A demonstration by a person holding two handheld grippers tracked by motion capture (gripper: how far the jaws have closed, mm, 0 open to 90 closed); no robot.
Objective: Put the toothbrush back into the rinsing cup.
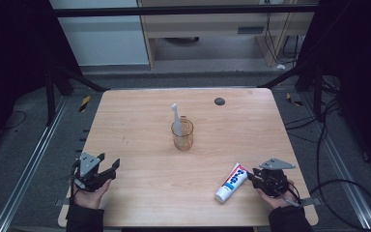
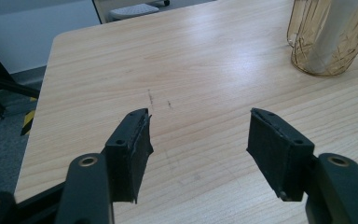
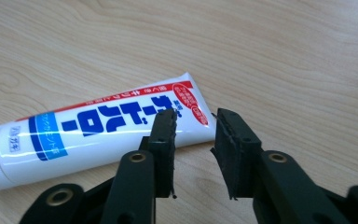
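Observation:
A white toothpaste tube (image 1: 232,182) (image 3: 98,126) with red and blue print lies flat near the table's front right. My right gripper (image 1: 249,177) (image 3: 195,135) is low at the tube's flat crimped end. Its jaws stand narrowly apart with that end between them, and I see no pad pressing on it. An amber see-through cup (image 1: 182,135) (image 2: 328,37) stands mid-table with a white toothbrush (image 1: 175,115) (image 2: 331,32) upright inside. My left gripper (image 1: 112,168) (image 2: 198,140) is open at the front left over bare wood, holding nothing.
A small dark round disc (image 1: 219,101) sits near the wooden table's (image 1: 140,193) far edge. Black cables (image 1: 338,183) loop on the floor right of the table. Metal frame rails (image 1: 34,159) run along the left side.

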